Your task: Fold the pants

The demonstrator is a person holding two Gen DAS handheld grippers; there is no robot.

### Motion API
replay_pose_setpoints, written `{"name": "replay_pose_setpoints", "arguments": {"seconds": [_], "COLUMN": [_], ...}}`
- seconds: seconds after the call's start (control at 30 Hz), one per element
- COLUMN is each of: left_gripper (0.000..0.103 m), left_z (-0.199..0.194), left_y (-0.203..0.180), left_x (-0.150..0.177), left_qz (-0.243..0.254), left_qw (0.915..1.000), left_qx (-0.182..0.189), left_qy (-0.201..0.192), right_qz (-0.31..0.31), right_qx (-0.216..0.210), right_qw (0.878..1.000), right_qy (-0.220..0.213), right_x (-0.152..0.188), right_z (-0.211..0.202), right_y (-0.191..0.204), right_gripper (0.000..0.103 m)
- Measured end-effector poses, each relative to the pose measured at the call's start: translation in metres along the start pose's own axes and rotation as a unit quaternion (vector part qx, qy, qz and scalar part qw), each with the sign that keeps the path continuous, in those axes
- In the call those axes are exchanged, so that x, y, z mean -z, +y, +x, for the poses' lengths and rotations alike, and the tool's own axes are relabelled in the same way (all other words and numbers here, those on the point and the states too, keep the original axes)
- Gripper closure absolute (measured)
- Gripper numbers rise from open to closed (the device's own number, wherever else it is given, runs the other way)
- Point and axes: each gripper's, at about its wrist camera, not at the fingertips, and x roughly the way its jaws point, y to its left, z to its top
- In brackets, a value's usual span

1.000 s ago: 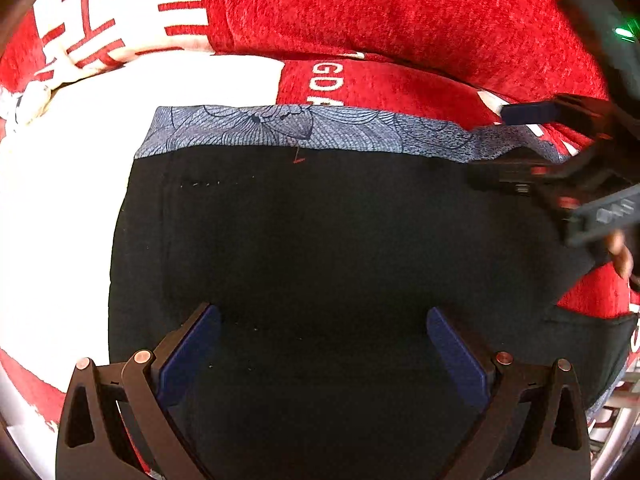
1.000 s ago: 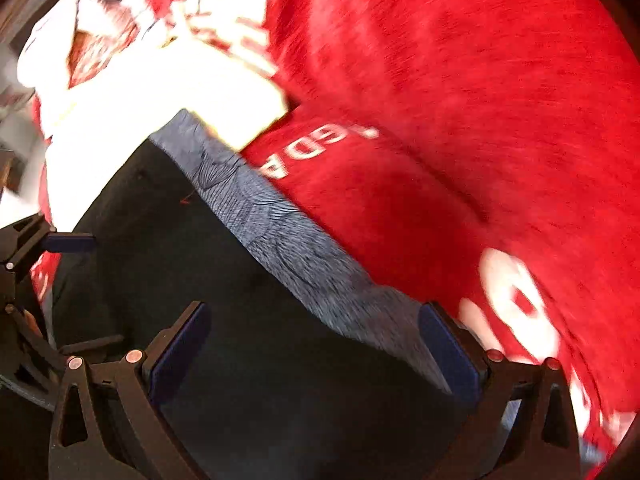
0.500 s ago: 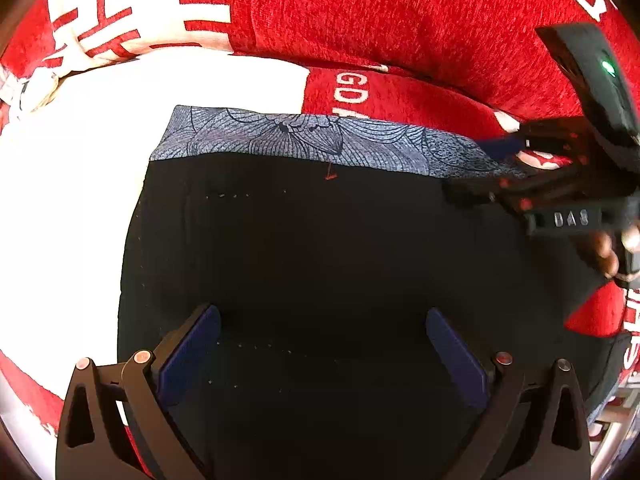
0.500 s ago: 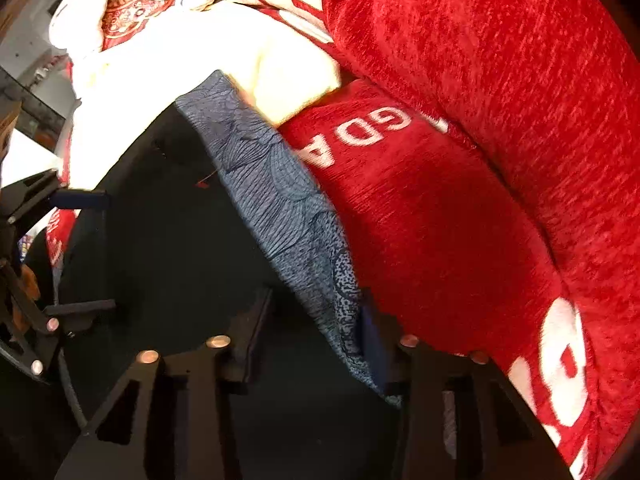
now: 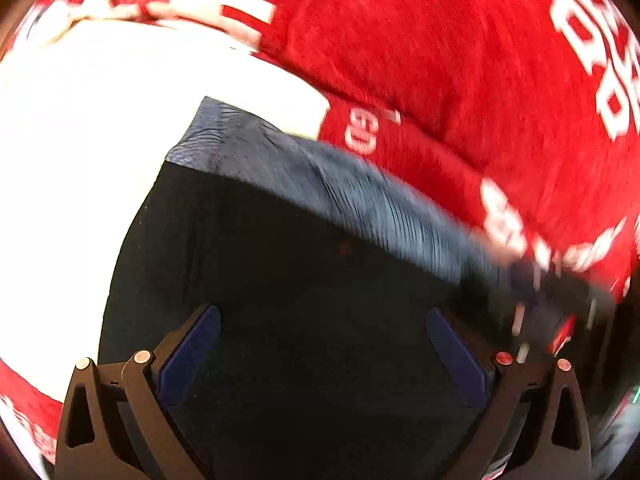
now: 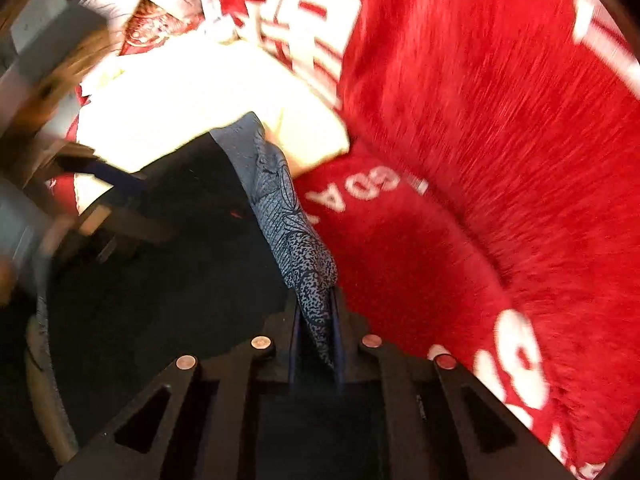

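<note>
The black pants (image 5: 280,300) lay spread on a red cover with white lettering (image 5: 460,60), over what looked like a sofa or bed, though I could not tell which. Their blue-grey patterned waistband (image 6: 280,208) ran away from the right tool (image 6: 316,332) toward a bright white patch of the cover (image 5: 100,160). The right tool had just been closing, and its two blue pads were clamped on the near end of that waistband, a fold of speckled cloth bunched up between them. The red cover lay just to the right of that tool and the black cloth of the pants to its left. The left tool (image 5: 320,344) was spread wide and released, its blue pads well apart, with only the dark body of the pants beneath and between them and nothing pinched. From the left tool, the waistband crossed ahead as a blurred band slanting down to the right, where the right tool showed as a dark smear at the band's end. In the right wrist view the left tool (image 6: 100,184) sat far off to the left, over the pants, badly blurred. A crumpled pale cloth (image 6: 168,4) lay beyond the white patch.
</note>
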Motion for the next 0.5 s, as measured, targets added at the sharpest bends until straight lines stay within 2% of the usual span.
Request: {"name": "replay_pose_setpoints", "arguments": {"seconds": [0.13, 0.17, 0.23, 0.33, 0.4, 0.43, 0.47, 0.5], "left_gripper": [0.0, 0.0, 0.0, 0.0, 0.024, 0.05, 0.075, 0.086], "left_z": [-0.007, -0.008, 0.004, 0.038, 0.049, 0.05, 0.048, 0.043], "left_y": [0.006, 0.003, -0.007, -0.016, -0.023, -0.026, -0.028, -0.028], "left_x": [-0.014, -0.015, -0.022, -0.024, -0.019, -0.015, -0.012, -0.009], "left_qz": [-0.084, -0.089, -0.082, -0.068, -0.047, -0.033, -0.03, -0.035], "left_qw": [0.9957, 0.9953, 0.9966, 0.9962, 0.9957, 0.9958, 0.9973, 0.9978], "left_qx": [0.038, 0.035, -0.002, -0.028, -0.061, -0.07, -0.04, -0.018], "left_qy": [-0.009, -0.014, -0.003, 0.047, 0.05, 0.05, 0.053, 0.054], "right_qz": [-0.054, -0.067, -0.072, -0.078, -0.093, -0.094, -0.092, -0.087], "right_qx": [0.061, 0.077, 0.09, 0.108, 0.131, 0.134, 0.137, 0.139], "right_qw": [0.996, 0.995, 0.993, 0.991, 0.987, 0.986, 0.986, 0.986], "right_qy": [-0.019, -0.02, -0.02, -0.017, -0.014, -0.015, -0.017, -0.022], "right_x": [0.008, 0.011, 0.02, 0.02, 0.018, 0.019, 0.018, 0.016], "right_z": [-0.023, -0.023, -0.024, -0.015, -0.011, -0.014, -0.017, -0.021], "right_y": [0.034, 0.044, 0.052, 0.06, 0.065, 0.067, 0.067, 0.066], "right_gripper": [0.088, 0.088, 0.088, 0.089, 0.089, 0.09, 0.092, 0.094]}}
